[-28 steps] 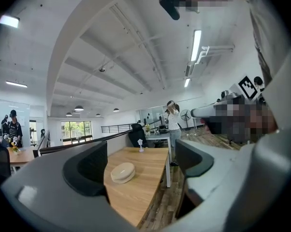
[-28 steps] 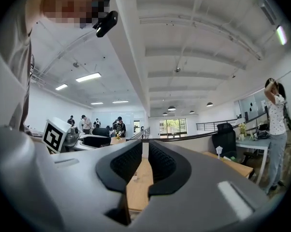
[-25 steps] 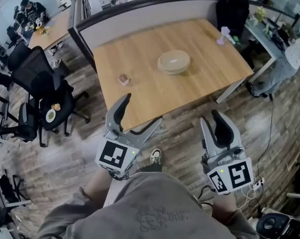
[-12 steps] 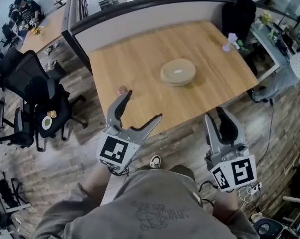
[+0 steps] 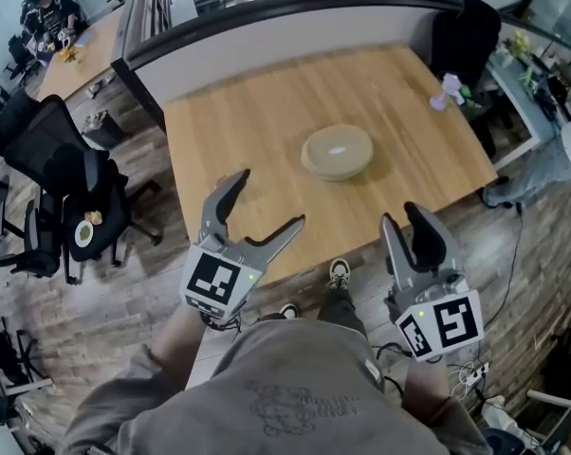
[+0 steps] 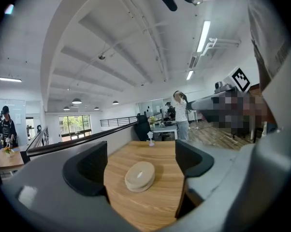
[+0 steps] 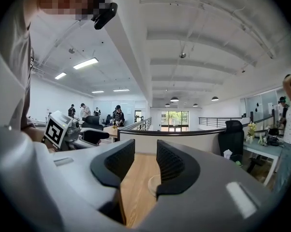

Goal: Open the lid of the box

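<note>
Wood bench [image 5: 267, 112]: lies ahead of both my tools and a little below them. In the head view the left tool's jaws overlap its near edge.
Round box [image 5: 337, 152]: pale and flat, lid on, sitting on the bench. It is ahead and to the right of my left tool, ahead and to the left of my right tool, and well apart from both.
Left tool [image 5: 269, 197]: released, jaws spread wide, nothing in them. Its own view frames the box between the jaws but far beyond them.
Right tool [image 5: 401, 214]: released, with a narrower gap and nothing between the jaws. Only the box's edge peeks out past its right jaw.
Step in hand: the approach, I judge, since the lid has not been touched.
Next move: carry both tools out over the bench to the box. One should probably steady the base while the other pinches the lid's rim and lifts. The lid is low, so the grip must come in at the rim.
Around: a small purple trinket [image 5: 449, 91] stands near the bench's far right corner, beyond the box. A grey partition [image 5: 295, 27] runs along the far side. A black office chair [image 5: 77, 173] stands on the floor, left of my left tool.
In the way: I see nothing on the bare wood between the tools and the box.
</note>
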